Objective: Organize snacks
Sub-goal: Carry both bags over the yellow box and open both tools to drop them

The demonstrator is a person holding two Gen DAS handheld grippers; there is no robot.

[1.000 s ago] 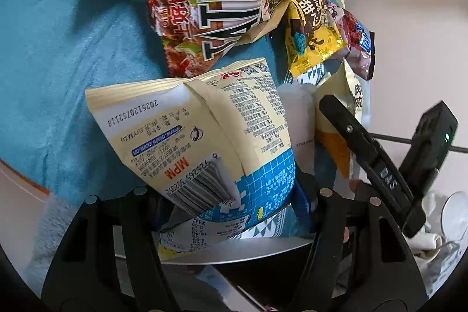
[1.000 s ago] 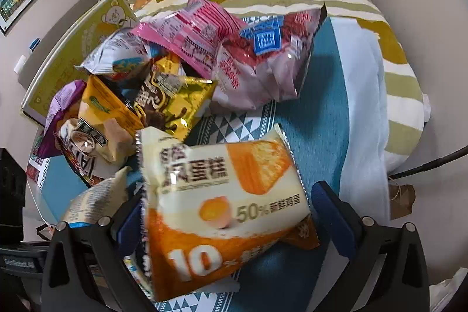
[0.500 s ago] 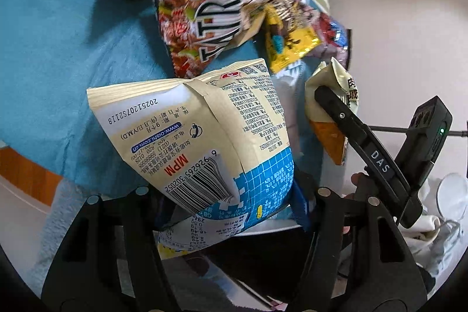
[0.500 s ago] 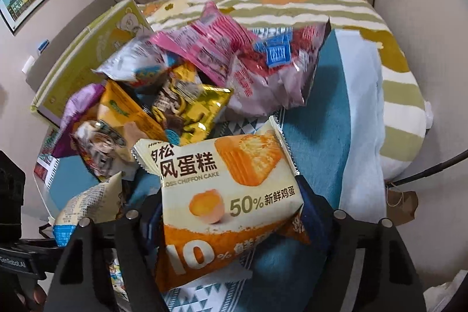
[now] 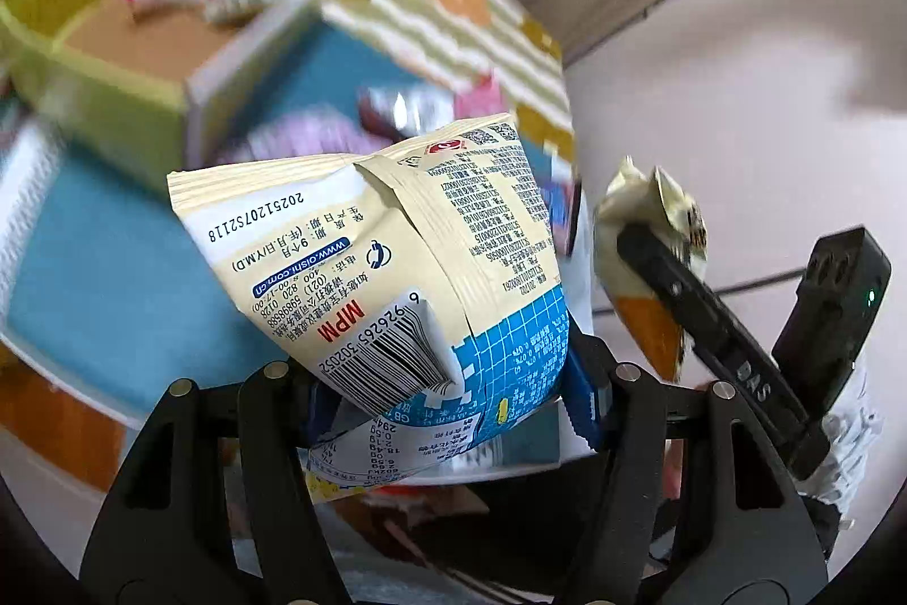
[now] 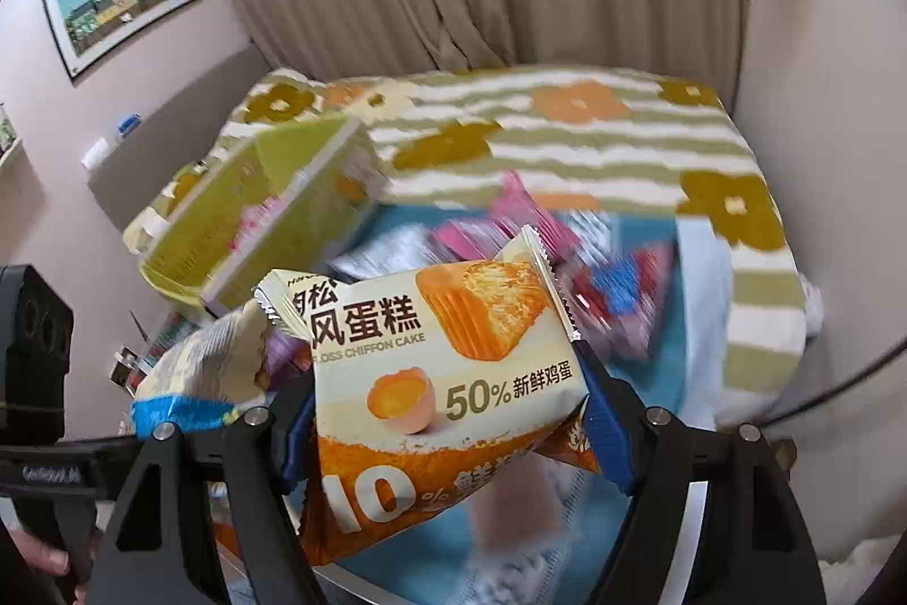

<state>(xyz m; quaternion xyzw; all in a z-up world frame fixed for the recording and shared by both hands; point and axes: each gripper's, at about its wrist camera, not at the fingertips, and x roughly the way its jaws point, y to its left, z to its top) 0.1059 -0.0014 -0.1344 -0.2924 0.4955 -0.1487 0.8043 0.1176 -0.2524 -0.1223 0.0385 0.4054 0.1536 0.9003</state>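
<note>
A cream and blue snack bag (image 5: 397, 265) stands with its barcode side towards me, and my left gripper (image 5: 448, 395) is shut on its lower part. My right gripper (image 6: 448, 429) is shut on a chiffon cake pack (image 6: 448, 378), white and orange, held up above the cloth. In the left wrist view that pack (image 5: 640, 265) shows at the right, behind one black finger (image 5: 680, 299) of the right gripper. In the right wrist view the cream and blue bag (image 6: 210, 367) hangs just left of the cake pack. Both packs are off the surface.
An open green box (image 5: 102, 94) with a pink and a silver pack inside stands on the teal cloth (image 5: 113, 276). A blurred heap of pink, red and silver snack packs (image 6: 510, 231) lies beyond. A striped flowered cloth (image 6: 567, 134) and curtains lie behind.
The right gripper closed on the chiffon cake pack. Both grippers rose with their packs away from the snack heap, and the green box came into view.
</note>
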